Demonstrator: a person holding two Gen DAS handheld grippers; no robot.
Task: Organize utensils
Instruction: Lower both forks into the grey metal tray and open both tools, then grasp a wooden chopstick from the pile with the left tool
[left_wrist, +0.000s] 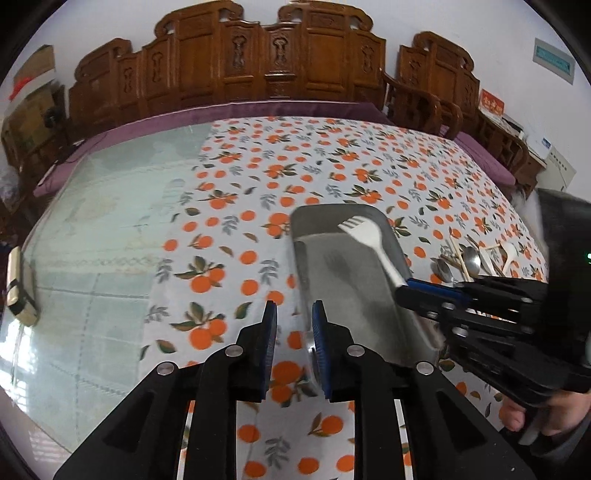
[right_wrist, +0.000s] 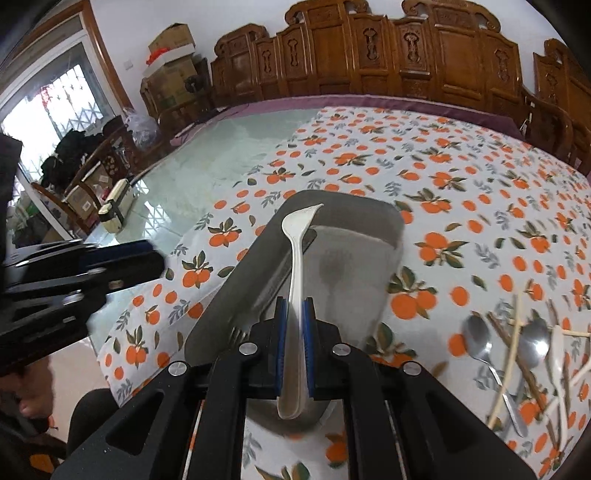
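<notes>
The right gripper clamps the white fork above the metal tray. The left gripper stands open and empty just beside the tray. If released too high, I think the fork could bounce out.

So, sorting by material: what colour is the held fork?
White fork; the left wrist view shows it best.

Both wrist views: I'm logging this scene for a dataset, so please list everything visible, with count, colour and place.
fork: one, white, held above the tray by its handle
tray: one, grey metal, on the cloth, centre
tablecloth: one, white with orange fruit print, on the glass table
metal spoons: two, silver, in the pile right of the tray
chopsticks: several, pale and brown, same pile
white utensils: at least one, same pile
carved bench: brown wood, behind the table
left tool: black with blue pads, open, beside the tray
right tool: black with blue pads, shut on the fork
</notes>
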